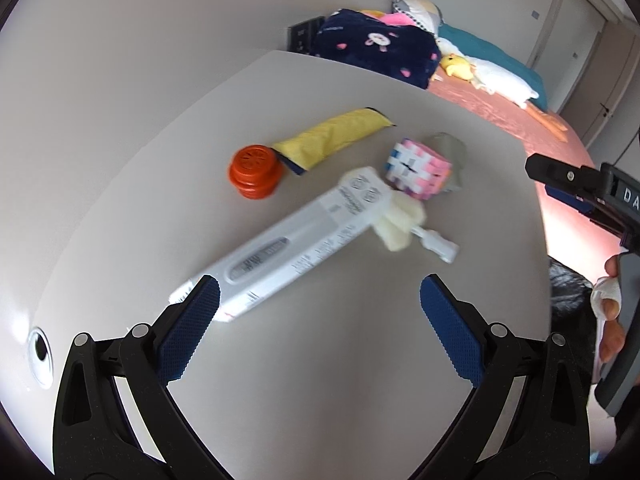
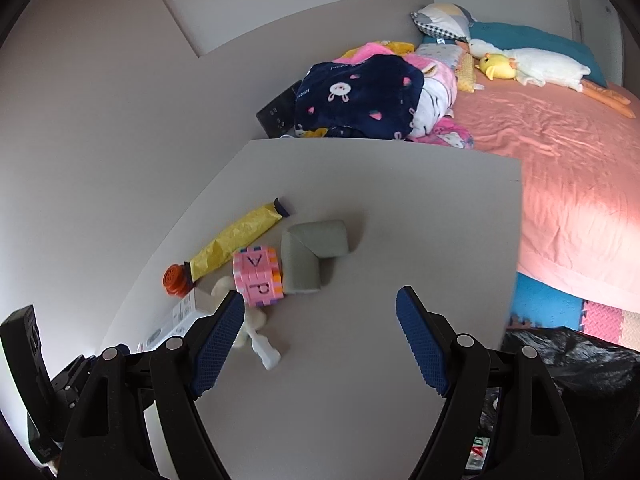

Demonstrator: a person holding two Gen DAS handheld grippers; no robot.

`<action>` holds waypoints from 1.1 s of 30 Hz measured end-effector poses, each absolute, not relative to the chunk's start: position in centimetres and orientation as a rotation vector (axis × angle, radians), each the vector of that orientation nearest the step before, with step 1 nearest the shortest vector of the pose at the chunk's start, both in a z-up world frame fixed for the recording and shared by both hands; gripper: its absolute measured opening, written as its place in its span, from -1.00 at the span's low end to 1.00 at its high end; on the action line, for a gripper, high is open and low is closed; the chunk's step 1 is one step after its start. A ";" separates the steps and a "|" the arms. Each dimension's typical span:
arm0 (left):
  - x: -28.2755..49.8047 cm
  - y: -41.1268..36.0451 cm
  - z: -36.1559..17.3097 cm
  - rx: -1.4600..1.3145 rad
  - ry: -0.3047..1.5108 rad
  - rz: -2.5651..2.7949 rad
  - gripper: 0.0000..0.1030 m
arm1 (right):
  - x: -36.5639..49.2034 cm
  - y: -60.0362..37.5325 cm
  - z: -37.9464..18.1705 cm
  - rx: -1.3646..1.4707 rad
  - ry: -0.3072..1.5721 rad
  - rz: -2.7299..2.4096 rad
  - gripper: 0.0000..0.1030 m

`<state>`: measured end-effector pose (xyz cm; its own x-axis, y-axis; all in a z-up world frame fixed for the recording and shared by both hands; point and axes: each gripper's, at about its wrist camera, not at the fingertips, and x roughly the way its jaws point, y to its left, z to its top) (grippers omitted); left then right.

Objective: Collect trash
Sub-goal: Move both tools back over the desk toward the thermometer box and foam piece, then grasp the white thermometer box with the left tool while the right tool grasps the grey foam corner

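Two grippers hang over a grey table (image 2: 400, 208), both with jaws spread wide and empty: left gripper (image 1: 320, 308), right gripper (image 2: 320, 324). Trash lies clustered toward the table's left: a long white box (image 1: 288, 256), a yellow wrapper (image 1: 328, 136), a grey foam corner (image 2: 308, 252), a pink cube (image 2: 258, 276), an orange cap (image 1: 254, 172). A black bag (image 2: 580, 364) sits beside the table edge.

Left gripper (image 1: 316, 300) jaws wide apart over table (image 1: 340, 360), nothing between. Ahead: long white box (image 1: 288, 248), orange cap (image 1: 256, 171), yellow wrapper (image 1: 332, 136), pink cube (image 1: 418, 170). Right gripper (image 1: 592, 196) at frame edge.
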<state>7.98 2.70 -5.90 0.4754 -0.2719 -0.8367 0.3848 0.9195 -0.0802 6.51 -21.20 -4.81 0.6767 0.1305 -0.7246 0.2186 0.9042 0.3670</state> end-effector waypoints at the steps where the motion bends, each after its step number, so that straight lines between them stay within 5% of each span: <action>1: 8.4 2.8 -6.1 0.128 1.000 -0.398 0.88 | 6.9 -21.2 -5.0 0.460 0.836 -0.051 0.53; 9: 10.7 3.7 -8.1 0.163 1.010 -0.340 0.60 | 11.5 -20.5 -7.2 0.468 0.877 -0.081 0.53; 17: 11.8 3.9 -9.0 0.180 1.025 -0.343 0.52 | 14.2 -20.3 -9.2 0.457 0.915 -0.115 0.52; 21: 12.0 4.0 -9.4 0.173 1.029 -0.352 0.49 | 15.2 -20.1 -9.7 0.433 0.935 -0.102 0.21; 26: 12.1 3.7 -9.7 0.186 1.029 -0.365 0.42 | 15.0 -19.9 -9.9 0.418 0.927 -0.094 0.18; 31: 11.5 3.2 -9.4 0.198 1.019 -0.399 0.08 | 14.2 -20.2 -9.7 0.428 0.917 -0.092 0.17; 33: 11.5 3.1 -9.4 0.183 1.030 -0.414 -0.31 | 13.7 -20.4 -9.3 0.433 0.913 -0.087 0.17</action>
